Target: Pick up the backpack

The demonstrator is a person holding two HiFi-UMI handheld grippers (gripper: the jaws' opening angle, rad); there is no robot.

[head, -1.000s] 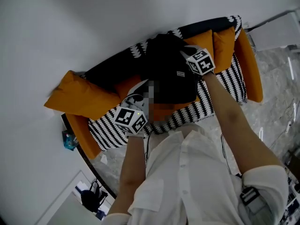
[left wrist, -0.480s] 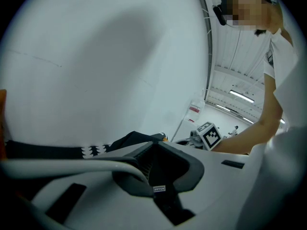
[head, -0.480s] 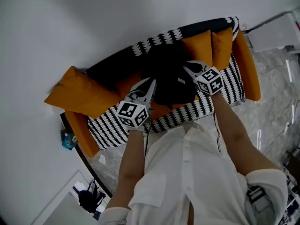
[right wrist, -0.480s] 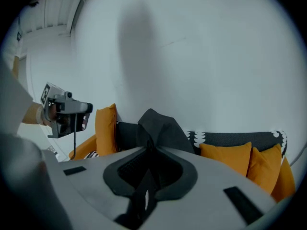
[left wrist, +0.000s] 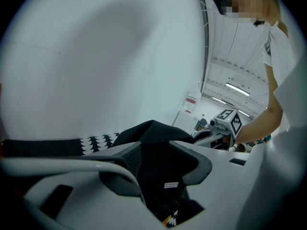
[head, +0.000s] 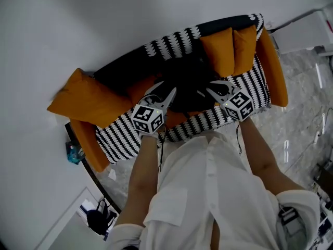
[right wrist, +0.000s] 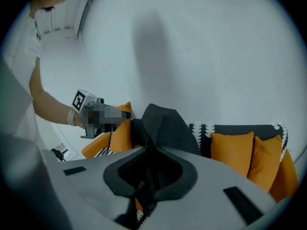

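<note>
The black backpack (head: 187, 82) lies on the seat of a black-and-white patterned sofa (head: 208, 123), between orange cushions. My left gripper (head: 165, 91) is at its left side. Its jaws are opening, and the backpack's black fabric (left wrist: 153, 134) with a small label fills the gap between them without being pinched. My right gripper (head: 214, 87) is at the backpack's right side. In the right gripper view it (right wrist: 148, 172) is shut on a thin black strap, with the bag's body (right wrist: 165, 126) rising behind the jaws.
Orange cushions (head: 87, 105) (head: 229, 46) flank the backpack, and one pair (right wrist: 235, 152) is close on its right. A white wall stands behind the sofa. The marble floor (head: 307, 113) holds a blue item (head: 73, 152), a dark bag (head: 99, 220) and a white unit (head: 307, 33).
My right gripper has pulled back toward the person with the strap in it, and the backpack has shifted forward on the seat. The left gripper's jaws have spread apart.
</note>
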